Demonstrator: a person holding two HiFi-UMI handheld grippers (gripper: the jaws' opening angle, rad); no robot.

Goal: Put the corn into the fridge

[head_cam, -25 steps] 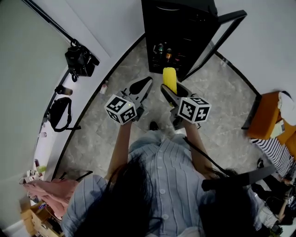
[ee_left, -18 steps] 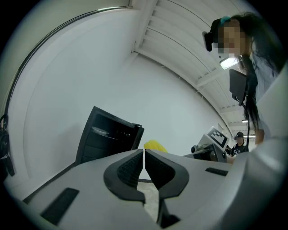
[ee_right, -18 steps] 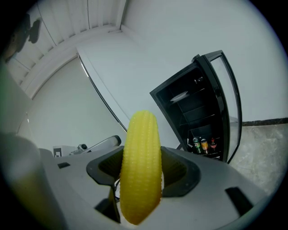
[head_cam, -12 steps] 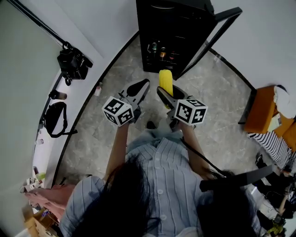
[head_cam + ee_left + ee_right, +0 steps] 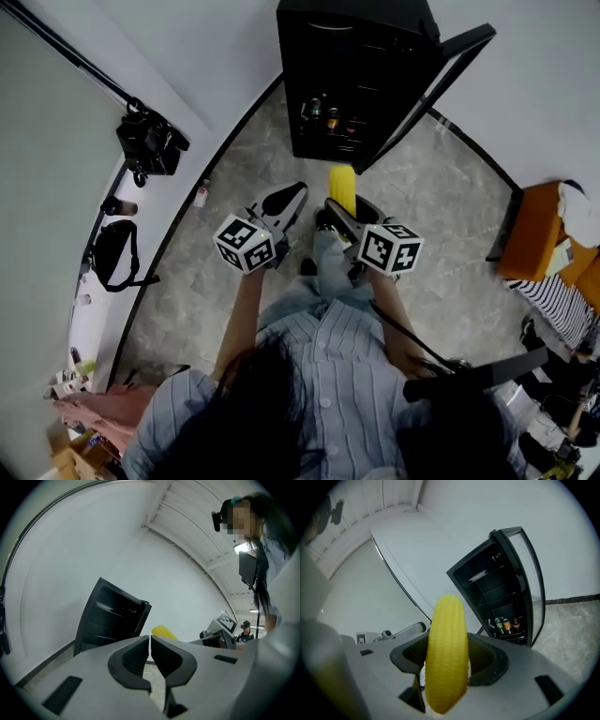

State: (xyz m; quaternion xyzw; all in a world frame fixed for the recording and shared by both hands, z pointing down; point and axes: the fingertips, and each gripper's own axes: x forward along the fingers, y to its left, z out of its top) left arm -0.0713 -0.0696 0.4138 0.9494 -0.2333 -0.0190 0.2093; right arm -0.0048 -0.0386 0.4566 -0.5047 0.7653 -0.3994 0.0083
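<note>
Carrying the corn (image 5: 342, 180) toward the fridge (image 5: 356, 66) looks like the step in hand. The right tool (image 5: 345, 199) is clamped on the cob, which stands upright between its two jaws with its tip well clear above them. The left tool (image 5: 150, 644) has its jaws pressed together with only a hairline gap, and nothing is between them.

Over the last second both tools have dropped a little lower in the head view, so the corn now sits slightly nearer the person and a bit further from the fridge's foot. A trousered knee (image 5: 328, 258) has come forward between the tools. This probably means a step is being taken, though the head camera may simply have tilted. Either way the corn is not yet in the fridge, and open floor (image 5: 234, 244) still lies between them.

The door (image 5: 441, 75) stands swung out to the right. The dark interior hides most of the shelving. Only a few bottles (image 5: 330, 117) on a low shelf stand out, so free room for the cob is hard to judge. The cob's lower end is covered by the right tool's jaws. The left gripper view catches only the corn's tip.
</note>
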